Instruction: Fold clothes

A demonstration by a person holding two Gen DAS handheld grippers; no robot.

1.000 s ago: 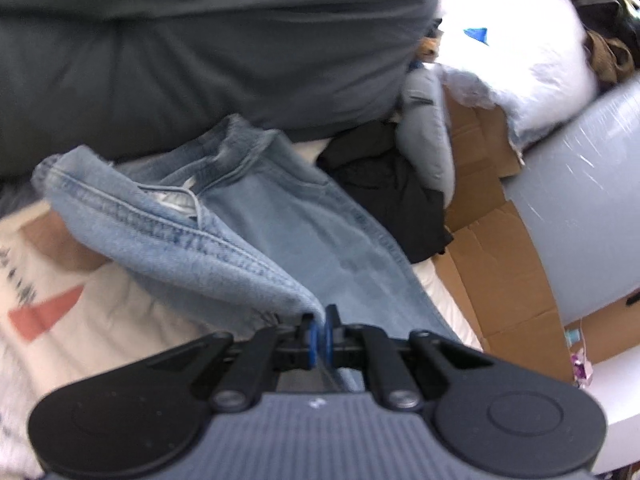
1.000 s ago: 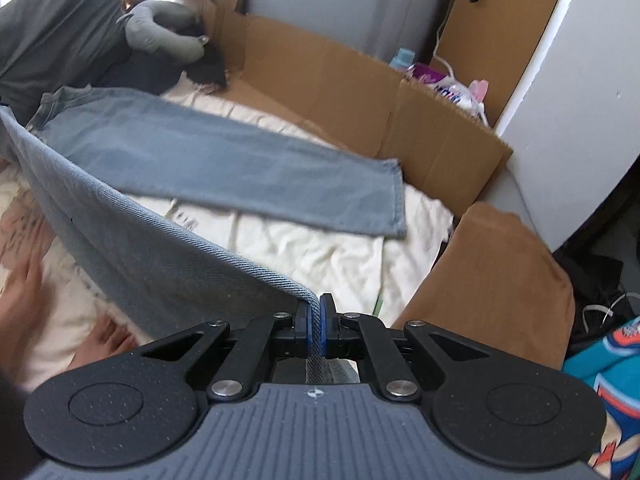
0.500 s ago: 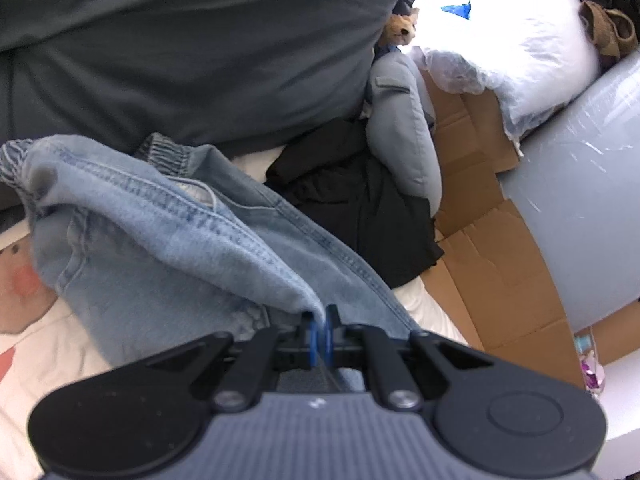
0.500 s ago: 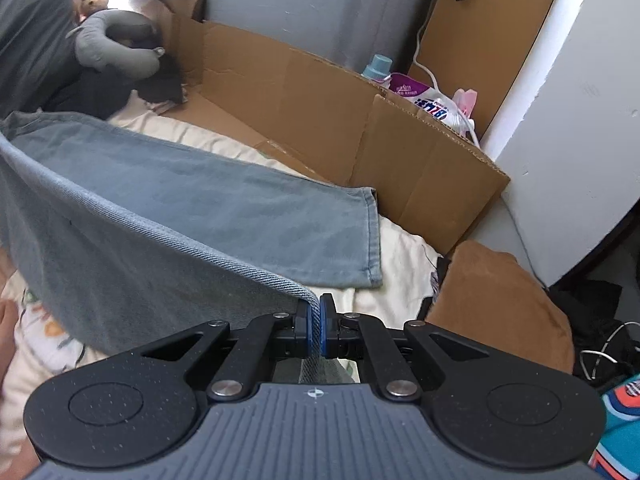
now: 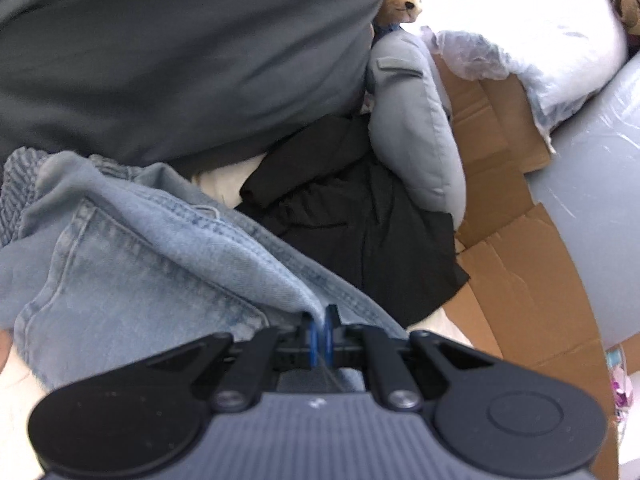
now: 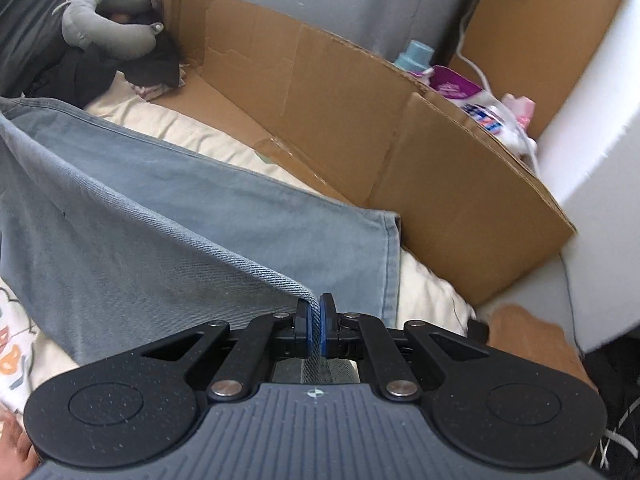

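Here, a pair of light blue jeans (image 6: 168, 216) is held up off a cream bedsheet (image 6: 192, 132) by two handheld grippers. The jaws of the left gripper (image 5: 320, 338) are pressed together on a fold of denim at the waist end, where a pocket seam and the gathered waistband (image 5: 18, 184) can be seen. The jaws of the right gripper (image 6: 316, 334) are likewise pinched shut on the edge of one trouser leg, which is drawn up as a slack sheet of cloth; the other leg lies flat across the sheet, its hem (image 6: 392, 264) close to the bed's far edge. That edge is lined by flattened cardboard (image 6: 352, 120), standing like a low wall. Behind the wall, a gap is filled with a pale blue-capped bottle (image 6: 414, 54), a purple and white pack (image 6: 460, 90) and something pink (image 6: 518, 106); what the pack contains cannot be told. At the sheet's far corner a grey neck pillow (image 5: 416, 120) rests on a crumpled black garment (image 5: 360, 224), beside a large dark grey cushion (image 5: 180, 52). A small brown plush toy (image 5: 404, 2) is seen beyond them.
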